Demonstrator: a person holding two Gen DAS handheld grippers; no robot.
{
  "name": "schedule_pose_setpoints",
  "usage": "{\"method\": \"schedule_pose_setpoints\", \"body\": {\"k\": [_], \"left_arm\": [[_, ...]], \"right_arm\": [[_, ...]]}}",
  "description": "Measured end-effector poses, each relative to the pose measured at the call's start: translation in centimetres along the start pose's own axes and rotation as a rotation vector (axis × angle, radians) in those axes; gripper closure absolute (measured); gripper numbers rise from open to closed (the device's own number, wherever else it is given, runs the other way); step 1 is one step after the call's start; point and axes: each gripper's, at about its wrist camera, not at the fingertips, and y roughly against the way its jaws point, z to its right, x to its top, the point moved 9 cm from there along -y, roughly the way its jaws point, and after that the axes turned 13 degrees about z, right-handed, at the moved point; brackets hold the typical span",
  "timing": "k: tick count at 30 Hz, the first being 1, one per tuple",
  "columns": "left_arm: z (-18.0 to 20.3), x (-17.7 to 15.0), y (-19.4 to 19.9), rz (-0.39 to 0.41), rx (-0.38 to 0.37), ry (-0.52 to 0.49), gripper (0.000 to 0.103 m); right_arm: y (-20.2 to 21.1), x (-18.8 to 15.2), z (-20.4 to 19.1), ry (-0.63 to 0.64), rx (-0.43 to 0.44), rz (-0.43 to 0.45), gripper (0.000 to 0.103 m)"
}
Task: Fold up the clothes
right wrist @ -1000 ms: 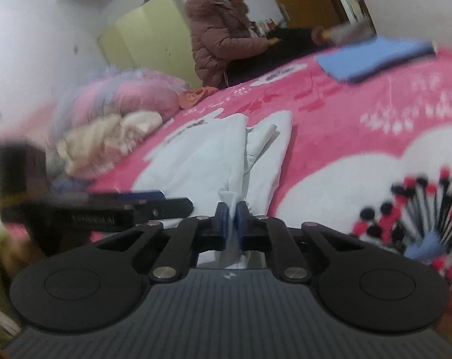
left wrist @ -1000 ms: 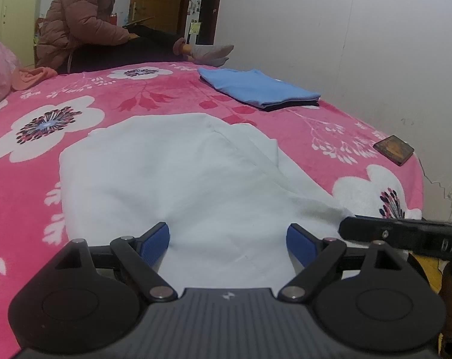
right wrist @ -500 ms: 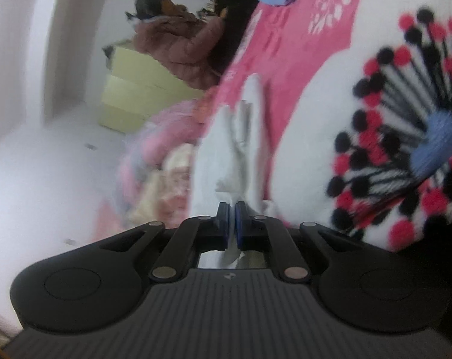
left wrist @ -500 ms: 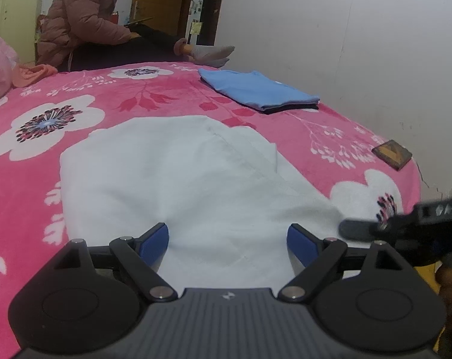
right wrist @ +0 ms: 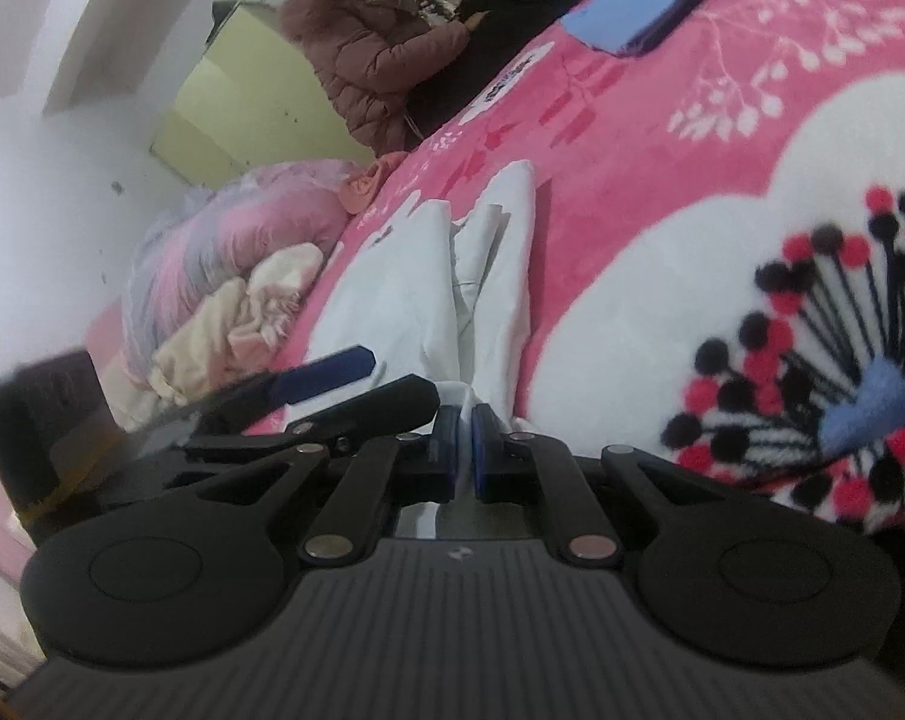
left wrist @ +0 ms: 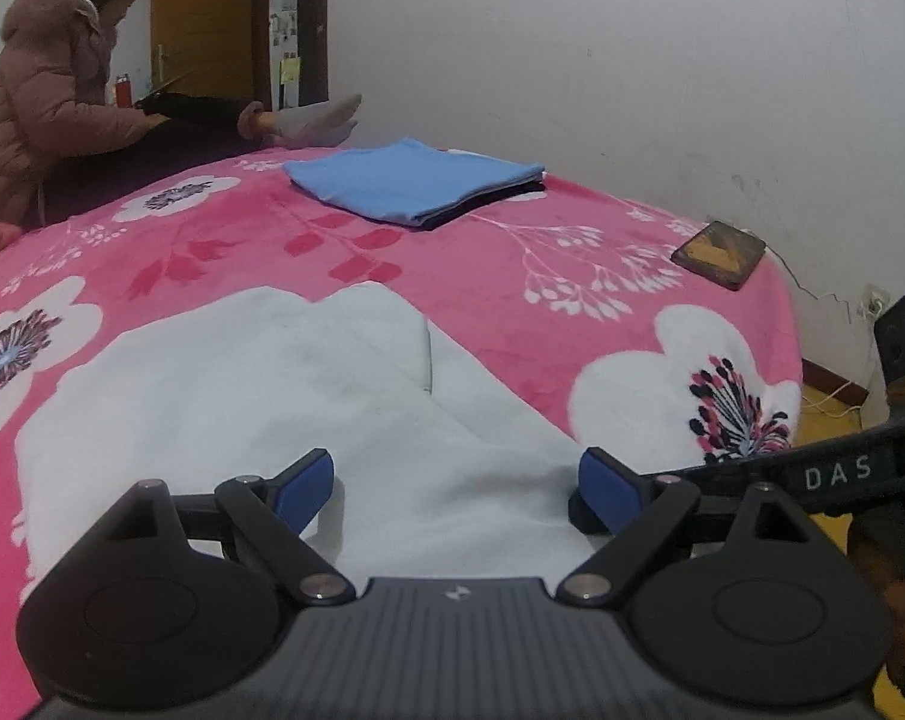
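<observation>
Left wrist view: we hold the left gripper (left wrist: 455, 480) with its jaws spread wide and nothing between them — it hovers low over the near edge of the white garment (left wrist: 260, 396), which lies spread on the pink flowered blanket (left wrist: 512, 276). We judge the wide spread is there so this gripper can take a second hold on the hem.

In the right wrist view our right gripper (right wrist: 463, 450) is pinched tight on a corner of the white garment (right wrist: 416, 300), whose cloth runs up out of the narrow gap. That pinch likely anchors one corner so the fold can be carried over evenly.

No box or basket shows. The nearest thing to a store is the folded blue garment (left wrist: 410, 186), set well apart at the far side of the blanket — probably parked there as finished work, with something dark beneath it.
</observation>
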Motion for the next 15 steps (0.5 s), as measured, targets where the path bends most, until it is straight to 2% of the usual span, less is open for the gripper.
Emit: {"method": "schedule_pose_setpoints", "body": {"k": [4, 9, 11, 15], "left_arm": [[-0.8, -0.5, -0.7, -0.037, 0.014, 0.026, 0.013], [-0.8, -0.7, -1.0, -0.037, 0.005, 0.023, 0.012], [-0.8, -0.8, -1.2, -0.037, 0.006, 0.019, 0.012], [-0.7, -0.8, -1.3, -0.035, 0.009, 0.013, 0.011]], "right_arm": [[0.1, 0.2, 0.1, 0.038, 0.029, 0.0, 0.097], [0.3, 0.4, -0.2, 0.109, 0.06, 0.007, 0.094], [0.6, 0.6, -0.4, 0.143, 0.07, 0.011, 0.091], [1.7, 1.2, -0.8, 0.218, 0.069, 0.039, 0.076]]}}
